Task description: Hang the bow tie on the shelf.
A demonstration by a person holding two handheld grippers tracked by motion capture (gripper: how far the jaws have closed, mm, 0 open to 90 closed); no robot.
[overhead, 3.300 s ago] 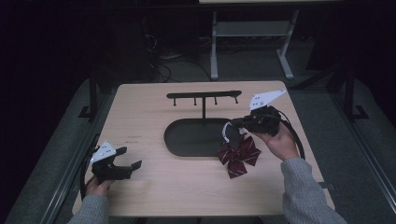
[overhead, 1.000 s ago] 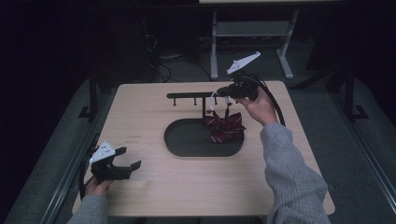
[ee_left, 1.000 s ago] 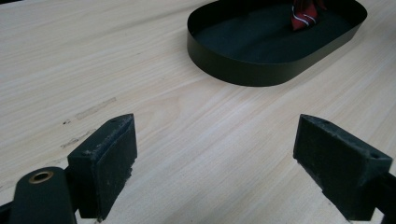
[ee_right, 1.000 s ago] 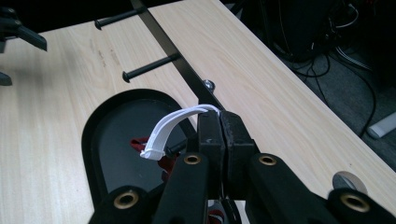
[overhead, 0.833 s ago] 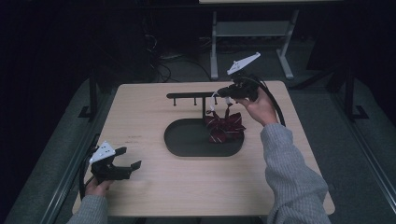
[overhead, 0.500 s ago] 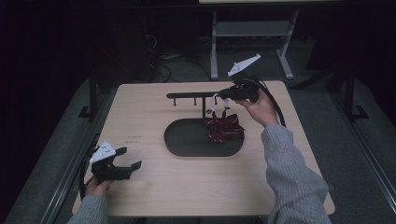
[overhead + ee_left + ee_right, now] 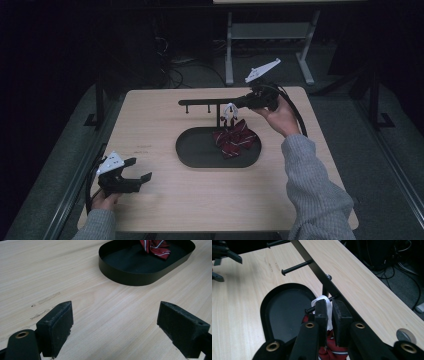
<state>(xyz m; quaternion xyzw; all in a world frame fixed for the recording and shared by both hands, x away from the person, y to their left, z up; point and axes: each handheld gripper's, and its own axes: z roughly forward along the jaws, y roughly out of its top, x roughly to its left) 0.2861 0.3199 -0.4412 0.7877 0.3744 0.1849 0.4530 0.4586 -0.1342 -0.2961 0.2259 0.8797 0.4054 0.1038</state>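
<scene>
The right tongs (image 7: pixel 233 106) have carried the striped bow (image 7: pixel 235 139) off the tabletop (image 7: pixel 165 200) — up over the tray (image 7: pixel 200 155). Its white loop (image 7: pixel 320 301) now sits at a rack peg (image 7: pixel 318 305).

Both of the person's arms wear grey ribbed knit sleeves (image 7: pixel 312 190) reaching to the wrists. Each hand carries a matte black two-jaw gripper. The left gripper (image 7: pixel 120 327) has blocky black pads (image 7: pixel 58 326) with scuffed edges, and a brass-coloured eyelet (image 7: pixel 22 334) sits in its arm. The right gripper (image 7: pixel 329 315) shows four such brass eyelets across its black linkage. A pale grey three-cornered plate (image 7: pixel 262 70) tops each gripper, and a black cable (image 7: pixel 295 112) trails from the right one.
</scene>
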